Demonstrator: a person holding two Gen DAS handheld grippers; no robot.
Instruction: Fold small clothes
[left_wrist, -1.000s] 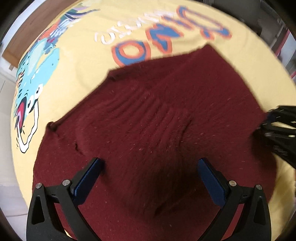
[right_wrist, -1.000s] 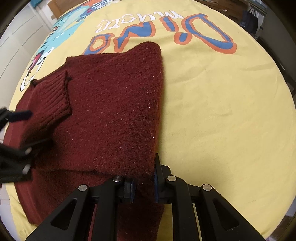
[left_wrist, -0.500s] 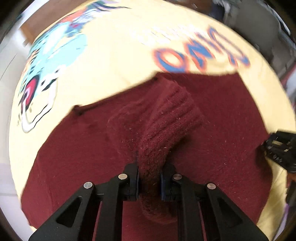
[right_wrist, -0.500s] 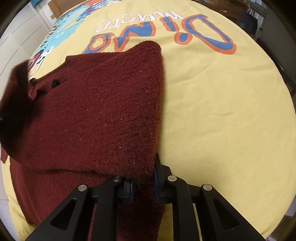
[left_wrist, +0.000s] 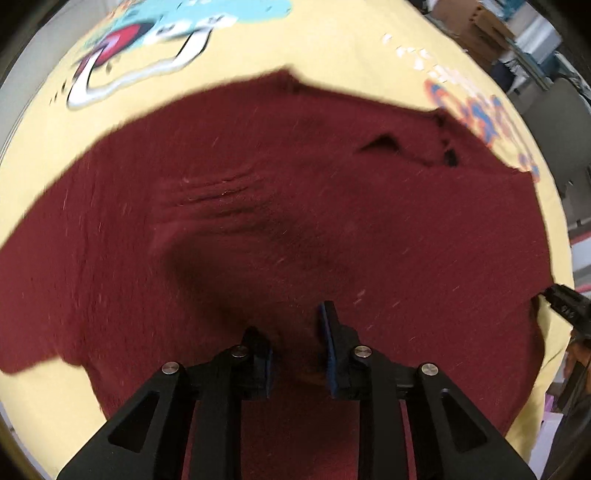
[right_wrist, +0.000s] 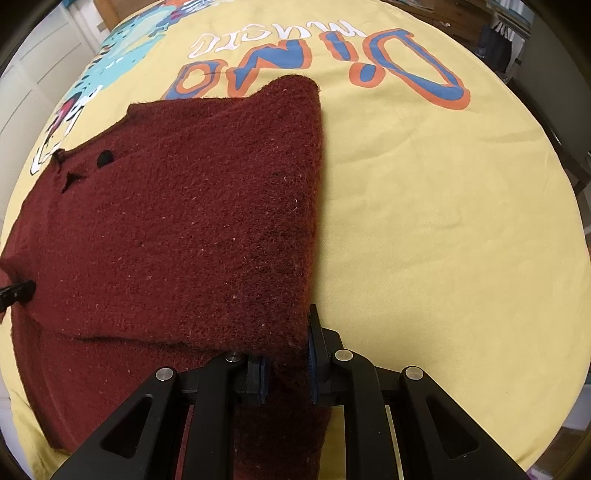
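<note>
A dark red knitted sweater (right_wrist: 192, 221) lies on a yellow cloth with a dinosaur print (right_wrist: 424, 221). Its right side is folded over, with a thick fold edge running towards my right gripper (right_wrist: 286, 363), which is shut on the sweater's near right corner. In the left wrist view the sweater (left_wrist: 406, 229) fills the middle, and my left gripper (left_wrist: 297, 350) is shut on a bunch of its fabric, the ribbed sleeve end stretched ahead of it. The right gripper's tip (left_wrist: 565, 306) shows at the right edge there. The left gripper's tip (right_wrist: 16, 290) shows at the left edge of the right wrist view.
The yellow cloth (left_wrist: 314, 44) covers the whole surface, with "DINO" lettering (right_wrist: 369, 62) beyond the sweater. Boxes and furniture (left_wrist: 517, 33) stand past the far right edge. White cupboard doors (right_wrist: 33, 77) are at the left.
My left gripper closed on the ribbed sleeve, lifted it off the folded sweater and pulled it out to the left. The right gripper has stayed shut on the corner.
</note>
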